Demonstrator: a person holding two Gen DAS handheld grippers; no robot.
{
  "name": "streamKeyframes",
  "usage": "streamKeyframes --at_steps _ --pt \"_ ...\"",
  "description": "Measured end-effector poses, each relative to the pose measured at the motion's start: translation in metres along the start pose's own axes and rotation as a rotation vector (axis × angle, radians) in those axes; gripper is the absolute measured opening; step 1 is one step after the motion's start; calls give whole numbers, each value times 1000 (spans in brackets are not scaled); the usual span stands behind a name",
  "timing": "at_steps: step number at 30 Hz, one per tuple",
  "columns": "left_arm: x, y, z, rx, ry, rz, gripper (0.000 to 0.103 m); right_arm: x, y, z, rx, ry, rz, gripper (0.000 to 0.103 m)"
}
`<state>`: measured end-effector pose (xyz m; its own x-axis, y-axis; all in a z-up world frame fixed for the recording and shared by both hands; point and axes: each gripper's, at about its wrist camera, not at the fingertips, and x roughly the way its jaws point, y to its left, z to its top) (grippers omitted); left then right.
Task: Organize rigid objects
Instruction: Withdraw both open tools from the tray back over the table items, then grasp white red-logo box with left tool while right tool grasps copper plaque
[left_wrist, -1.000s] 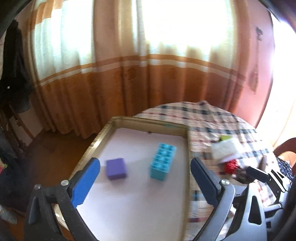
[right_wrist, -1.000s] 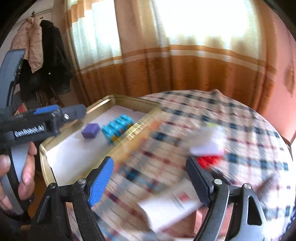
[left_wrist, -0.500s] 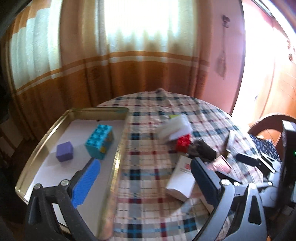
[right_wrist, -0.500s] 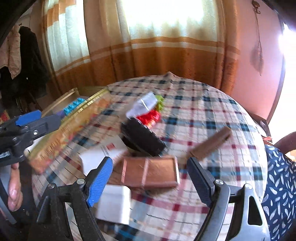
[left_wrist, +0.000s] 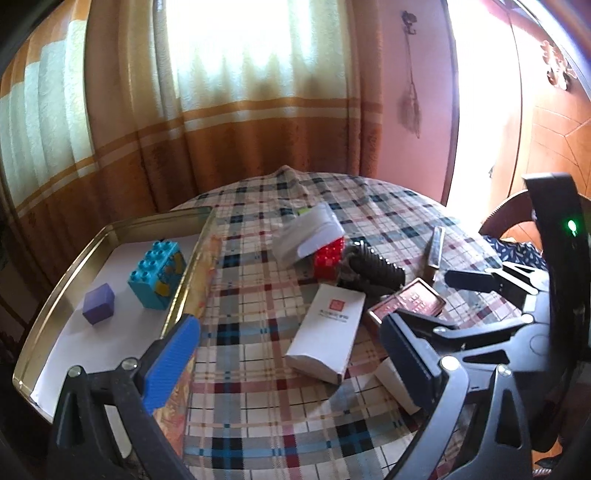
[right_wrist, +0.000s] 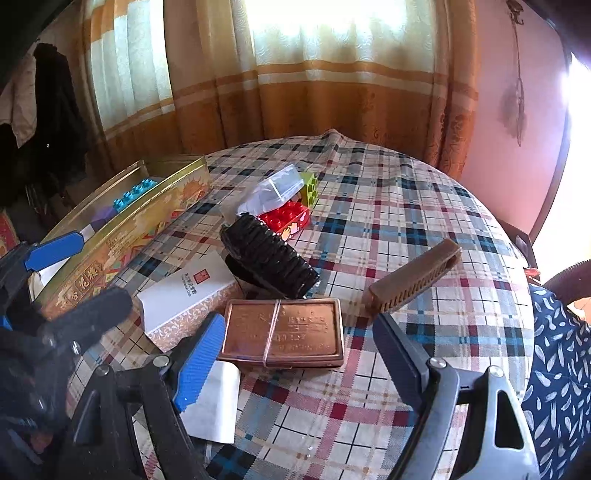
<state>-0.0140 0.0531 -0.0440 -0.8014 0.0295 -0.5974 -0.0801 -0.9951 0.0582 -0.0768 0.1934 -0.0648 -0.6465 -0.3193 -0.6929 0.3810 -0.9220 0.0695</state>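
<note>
A gold tin tray (left_wrist: 59, 280) at the table's left holds a purple cube (left_wrist: 98, 303) and a teal brick (left_wrist: 158, 274). Loose on the checked cloth lie a white box (left_wrist: 327, 326), a red brick (left_wrist: 328, 260), a clear plastic box (left_wrist: 308, 236), a black ribbed object (left_wrist: 376, 267), a copper tin (right_wrist: 282, 332) and a brown bar (right_wrist: 413, 280). My left gripper (left_wrist: 291, 365) is open and empty, just in front of the white box. My right gripper (right_wrist: 299, 362) is open and empty, its fingers either side of the copper tin.
A green brick (right_wrist: 310, 186) sits behind the clear box. A small white box (right_wrist: 212, 402) lies at the near edge. Curtains hang behind the round table. A chair with a patterned cushion (right_wrist: 557, 354) stands at the right.
Both grippers have swung right, away from the tray, and now face the pile of objects on the cloth. The right gripper has come down close to the copper tin.
</note>
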Motion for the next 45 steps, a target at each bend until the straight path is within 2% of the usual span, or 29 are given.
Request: streamKeyframes --at_steps 7,12,13,14,22,27,30,34,37,45 --pt "6 3 -1 -1 -4 5 99 11 3 6 -6 53 14 84" --pt "4 4 -1 8 -20 4 99 23 10 8 -33 124 20 84" --pt "3 3 -1 17 -28 7 99 24 9 8 -26 131 21 81" --pt "3 1 -1 25 -32 7 99 23 7 8 -17 131 24 79" --pt "3 -8 1 60 -34 -21 97 17 -4 6 40 120 -9 78" --pt "6 -22 6 131 -28 -40 93 15 -9 5 51 120 -19 78" --pt "15 -20 9 123 9 -60 93 15 -12 4 50 119 -21 78" --pt "19 -21 7 131 4 -61 93 13 -20 4 75 109 -41 78" --pt "28 -20 6 125 36 -76 91 13 -25 5 101 99 -30 78" --pt "54 -12 6 65 193 -164 87 12 -24 3 95 94 -18 79"
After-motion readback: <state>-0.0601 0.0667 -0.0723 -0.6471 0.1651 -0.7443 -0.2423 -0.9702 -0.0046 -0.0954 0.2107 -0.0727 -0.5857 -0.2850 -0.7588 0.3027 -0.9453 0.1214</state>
